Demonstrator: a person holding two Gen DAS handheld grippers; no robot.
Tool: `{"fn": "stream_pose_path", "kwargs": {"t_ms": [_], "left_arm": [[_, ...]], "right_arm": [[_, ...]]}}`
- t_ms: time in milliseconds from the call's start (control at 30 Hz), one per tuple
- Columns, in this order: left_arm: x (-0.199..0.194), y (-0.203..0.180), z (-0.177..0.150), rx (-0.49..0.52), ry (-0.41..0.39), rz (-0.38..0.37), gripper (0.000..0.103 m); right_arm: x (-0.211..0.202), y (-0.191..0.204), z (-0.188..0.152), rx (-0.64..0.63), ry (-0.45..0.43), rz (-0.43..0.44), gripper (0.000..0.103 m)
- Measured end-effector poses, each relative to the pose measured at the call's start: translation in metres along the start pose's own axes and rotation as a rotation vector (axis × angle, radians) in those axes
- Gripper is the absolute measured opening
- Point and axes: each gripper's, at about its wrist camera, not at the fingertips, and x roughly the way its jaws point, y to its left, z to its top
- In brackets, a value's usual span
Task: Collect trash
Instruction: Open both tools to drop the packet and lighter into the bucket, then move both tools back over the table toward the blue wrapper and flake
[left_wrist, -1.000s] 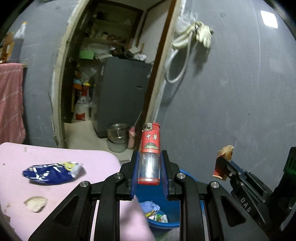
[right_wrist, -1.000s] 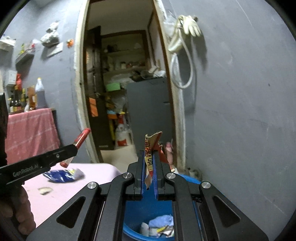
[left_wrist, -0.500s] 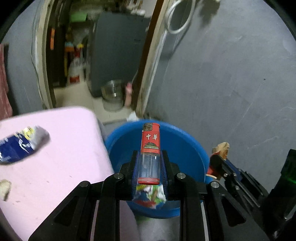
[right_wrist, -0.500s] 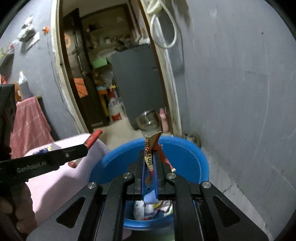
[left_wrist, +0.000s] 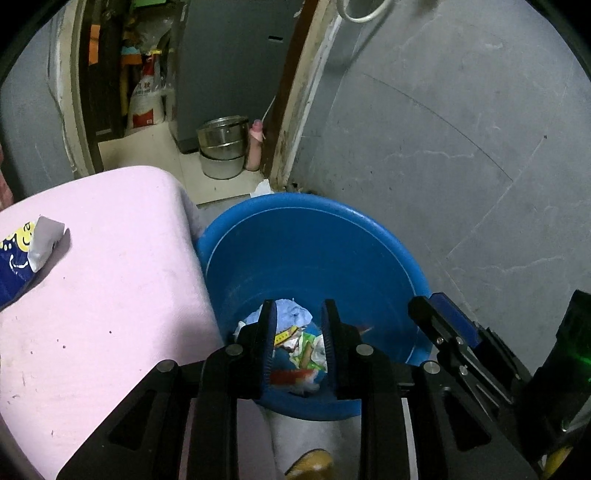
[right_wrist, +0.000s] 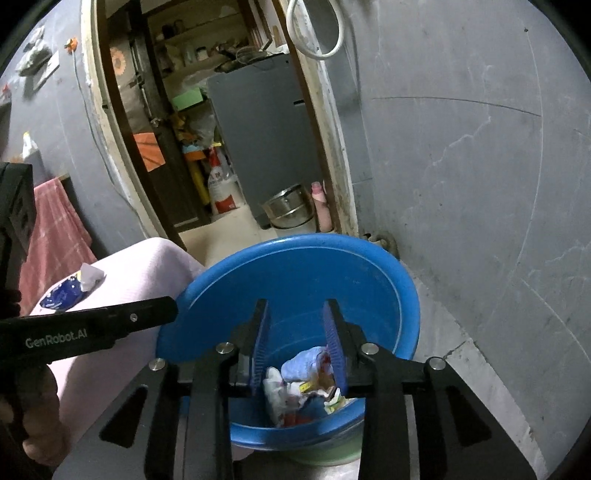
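Pink tabletop (left_wrist: 110, 280) beside blue basin (left_wrist: 332, 236), grey walls, both grippers (left_wrist: 298, 314) (right_wrist: 297, 314) parted, empty.

Both grippers have dropped from table height to hang over the blue basin (left_wrist: 314, 236). The left gripper (left_wrist: 298, 345) has let go its red lighter; the right gripper (right_wrist: 297, 345), jaws just opening, has released its torn wrapper, nothing between them.
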Motion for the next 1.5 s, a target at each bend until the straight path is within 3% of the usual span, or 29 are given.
{"fn": "stream_pose_path", "kwargs": {"t_ms": [133,200,300,367,500,567,733,1033,1267,1500], "left_arm": [[-0.017,0.006,0.001,-0.025,-0.06,-0.022,0.032],[-0.028,0.009,0.0,-0.028,-0.096,-0.025,0.033],[-0.044,0.009,0.001,-0.022,-0.139,-0.014,0.036],[-0.058,0.012,-0.001,-0.019,-0.18,-0.006,0.048],[-0.09,0.017,-0.003,-0.006,-0.271,0.013,0.054],[-0.105,0.022,-0.006,-0.005,-0.314,0.029,0.061],[-0.146,0.038,-0.016,-0.021,-0.433,0.057,0.083],[-0.206,0.088,-0.034,-0.075,-0.552,0.182,0.094],[-0.232,0.125,-0.068,-0.1,-0.546,0.273,0.094],[-0.24,0.151,-0.095,-0.128,-0.504,0.336,0.094]], "right_arm": [[-0.006,-0.003,0.002,0.009,-0.033,-0.009,0.037],[-0.012,-0.001,0.002,0.014,-0.067,-0.011,0.048],[-0.025,0.002,0.004,0.014,-0.124,-0.005,0.052],[-0.035,0.006,0.005,0.002,-0.163,-0.005,0.056],[-0.054,0.018,0.008,-0.01,-0.246,0.003,0.077],[-0.064,0.024,0.01,-0.012,-0.282,0.017,0.08],[-0.085,0.04,0.015,-0.008,-0.364,0.051,0.103],[-0.12,0.083,0.017,-0.058,-0.483,0.127,0.103],[-0.126,0.129,0.02,-0.139,-0.498,0.18,0.103],[-0.114,0.165,0.014,-0.172,-0.443,0.231,0.103]]}}
